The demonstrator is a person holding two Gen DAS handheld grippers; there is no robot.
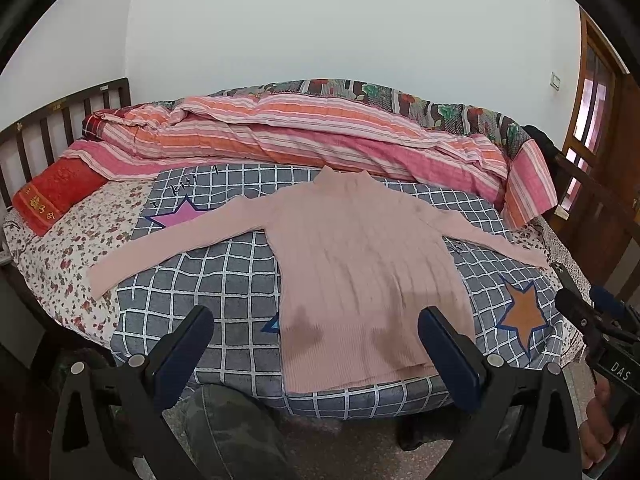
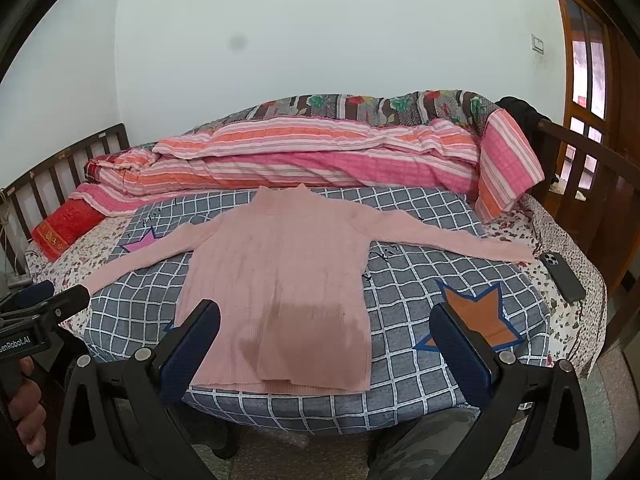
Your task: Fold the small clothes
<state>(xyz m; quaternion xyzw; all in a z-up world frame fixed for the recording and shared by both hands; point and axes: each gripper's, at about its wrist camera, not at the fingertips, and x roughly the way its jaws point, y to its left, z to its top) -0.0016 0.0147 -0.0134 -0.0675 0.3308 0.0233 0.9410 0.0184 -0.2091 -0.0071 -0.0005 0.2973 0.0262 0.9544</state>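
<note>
Checked blanket [image 1: 224, 280] bears flat sweater [image 1: 360, 272] (hem at edge).

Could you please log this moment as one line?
phase: pre-grasp | sweater: flat, sleeves spread | left gripper: open, empty | right gripper: open, empty

The sweater [image 1: 360, 264] lies flat on the checked blanket [image 1: 224, 280], collar away from the grippers, its 2 sleeves spread left and right. Behind it a rolled quilt [image 1: 320, 132] runs along the wall. A pillow [image 1: 56, 196] lies far left, a phone [image 2: 562, 276] far right, beside the right cuff.
</note>
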